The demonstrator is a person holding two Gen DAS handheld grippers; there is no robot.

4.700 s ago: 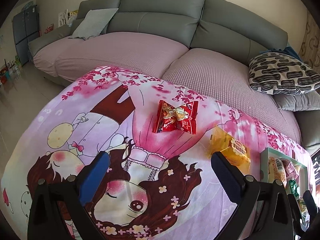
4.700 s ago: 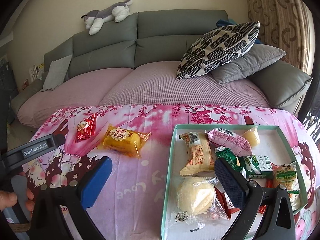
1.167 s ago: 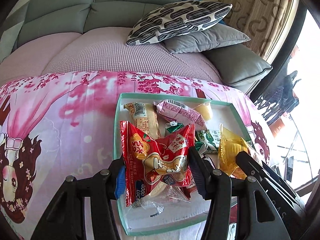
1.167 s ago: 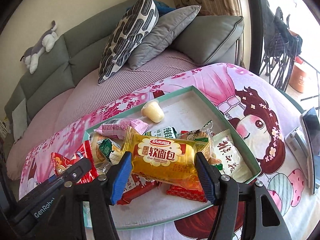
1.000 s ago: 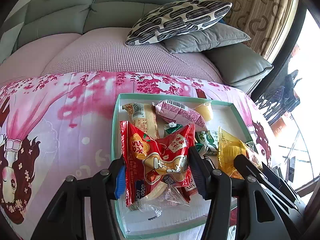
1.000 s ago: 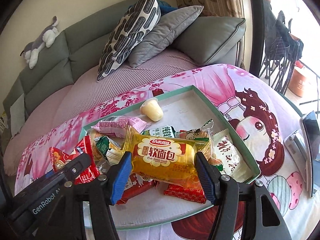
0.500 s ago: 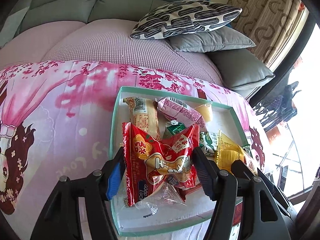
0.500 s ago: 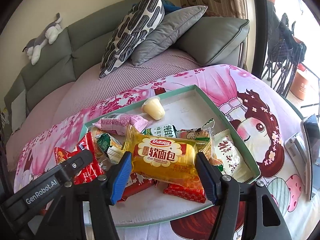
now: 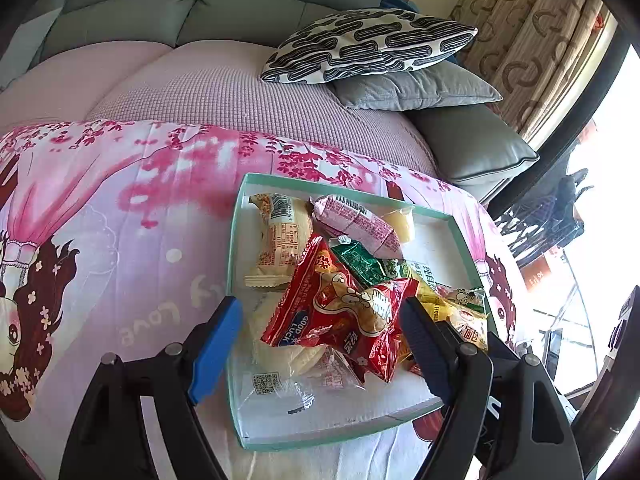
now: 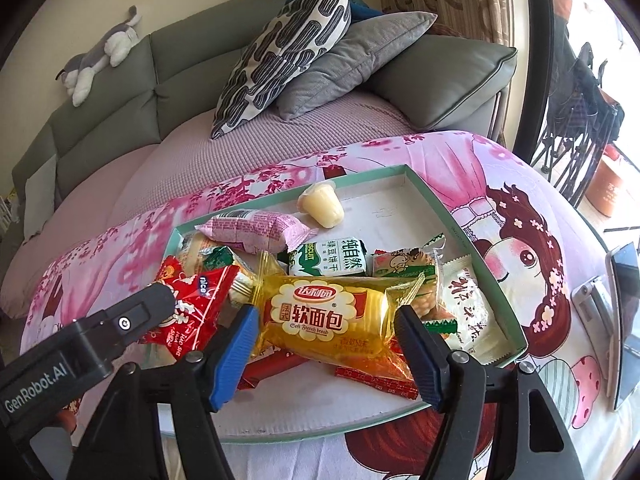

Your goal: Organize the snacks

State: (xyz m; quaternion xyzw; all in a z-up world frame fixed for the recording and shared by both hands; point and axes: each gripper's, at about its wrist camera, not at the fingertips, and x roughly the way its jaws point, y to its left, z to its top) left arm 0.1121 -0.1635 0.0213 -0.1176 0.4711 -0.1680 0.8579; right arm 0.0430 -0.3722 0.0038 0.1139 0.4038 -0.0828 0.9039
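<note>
Left wrist: left gripper (image 9: 320, 320) jaws just opened wide, red snack packet (image 9: 340, 308) loose between them, atop pile in green-rimmed tray (image 9: 236, 216). Right gripper (image 10: 326, 340) jaws also widening; yellow bread pack (image 10: 324, 316) between them, contact unclear. Tray's far right half bare.

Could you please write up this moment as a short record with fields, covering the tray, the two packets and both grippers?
surface: pink cartoon-print cloth
tray: teal-rimmed tray on the cloth, holding a heap of wrapped snacks
red packet: red snack packet lies on the heap, clear gap beside the blue pad
yellow packet: yellow bread packet lies on the heap
left gripper: jaws have just been opening, astride the red packet, not pressing
right gripper: jaws have just been opening, flanking the yellow packet
still outside tray: none visible
</note>
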